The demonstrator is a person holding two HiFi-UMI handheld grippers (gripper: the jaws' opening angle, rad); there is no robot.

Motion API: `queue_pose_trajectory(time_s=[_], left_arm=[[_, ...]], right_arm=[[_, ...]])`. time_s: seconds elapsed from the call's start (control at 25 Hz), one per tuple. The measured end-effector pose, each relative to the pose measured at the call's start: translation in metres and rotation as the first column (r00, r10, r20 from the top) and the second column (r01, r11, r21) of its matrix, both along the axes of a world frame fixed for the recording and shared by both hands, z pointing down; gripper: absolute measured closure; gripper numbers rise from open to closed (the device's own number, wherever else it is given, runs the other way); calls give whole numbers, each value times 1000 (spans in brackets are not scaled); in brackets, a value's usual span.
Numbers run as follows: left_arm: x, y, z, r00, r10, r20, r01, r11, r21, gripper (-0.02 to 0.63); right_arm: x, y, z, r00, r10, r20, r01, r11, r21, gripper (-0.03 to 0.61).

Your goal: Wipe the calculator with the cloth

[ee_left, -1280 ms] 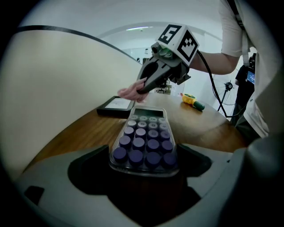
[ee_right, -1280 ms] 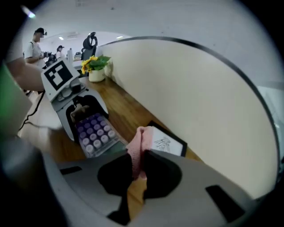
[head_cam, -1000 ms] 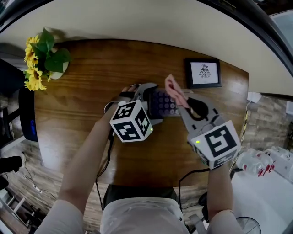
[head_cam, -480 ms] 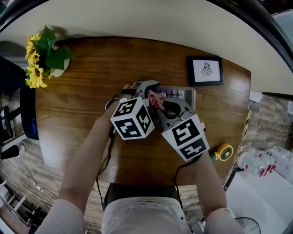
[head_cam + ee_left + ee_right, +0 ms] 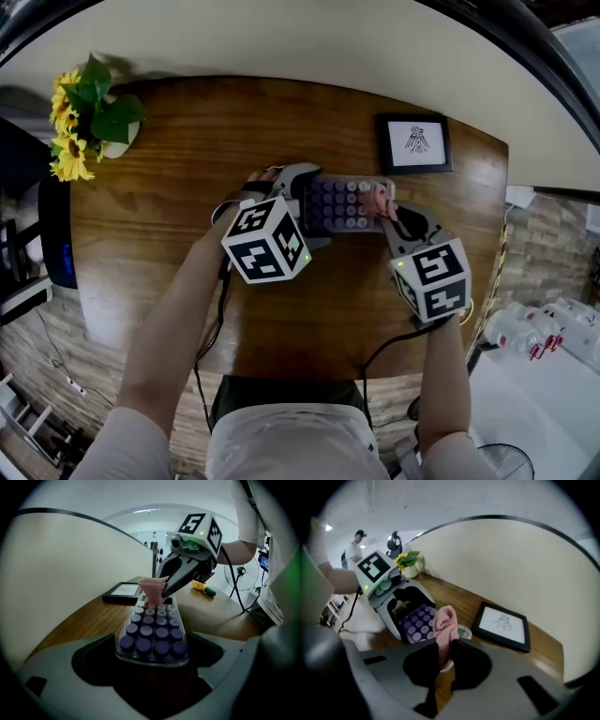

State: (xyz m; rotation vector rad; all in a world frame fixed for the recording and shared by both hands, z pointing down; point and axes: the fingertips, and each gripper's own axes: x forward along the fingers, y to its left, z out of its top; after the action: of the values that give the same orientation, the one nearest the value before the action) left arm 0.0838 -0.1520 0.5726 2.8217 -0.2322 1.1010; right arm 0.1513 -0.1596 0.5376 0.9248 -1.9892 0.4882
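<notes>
A clear calculator point(image 5: 345, 205) with purple keys lies on the wooden table point(image 5: 178, 187). My left gripper point(image 5: 302, 204) is shut on its left end; in the left gripper view the calculator point(image 5: 152, 632) sits between the jaws of that gripper point(image 5: 152, 663). My right gripper point(image 5: 386, 208) is shut on a pink cloth point(image 5: 379, 197), which presses on the calculator's right end by the display. In the right gripper view the cloth point(image 5: 445, 627) stands up between the jaws of that gripper point(image 5: 443, 656), with the calculator point(image 5: 418, 620) and the left gripper point(image 5: 401, 604) beyond it.
A black picture frame point(image 5: 413, 143) lies at the table's far right, close behind the calculator. A pot of sunflowers point(image 5: 89, 108) stands at the far left corner. A yellow-green object point(image 5: 202, 588) lies near the right edge. A person point(image 5: 354, 548) stands far off.
The right gripper came down with the cloth onto the calculator's left part, then swept right along the keys to the display end. The left gripper has kept its hold.
</notes>
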Motion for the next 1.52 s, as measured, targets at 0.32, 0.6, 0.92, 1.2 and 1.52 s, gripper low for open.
queue_pose_trajectory(time_s=[0.32,0.6,0.92,1.2,1.52], left_arm=[[0,0,0,1000,3,2,-3,1000,-3,137],[-1,0,0,1000,4,-1,-4,1000,4,137],[-1,0,-1,1000,9,-11,-9,1000,17,137],[-1,0,0,1000,7,-5,-7,1000,11,137],[-1,0,-1,1000,9,-4,-9,1000,8,137]], right_arm=[[8,-23,-46,996,82,18,-84,977,197,551],[-101,2,-57,949,-146,279,98,979,177,551],[-125,22,-20,889,-82,451,107,994,-31,552],[-117,24,-12,865,-26,500,97,989,-116,552],[-63,39,1,938,-42,345,94,986,-135,552]])
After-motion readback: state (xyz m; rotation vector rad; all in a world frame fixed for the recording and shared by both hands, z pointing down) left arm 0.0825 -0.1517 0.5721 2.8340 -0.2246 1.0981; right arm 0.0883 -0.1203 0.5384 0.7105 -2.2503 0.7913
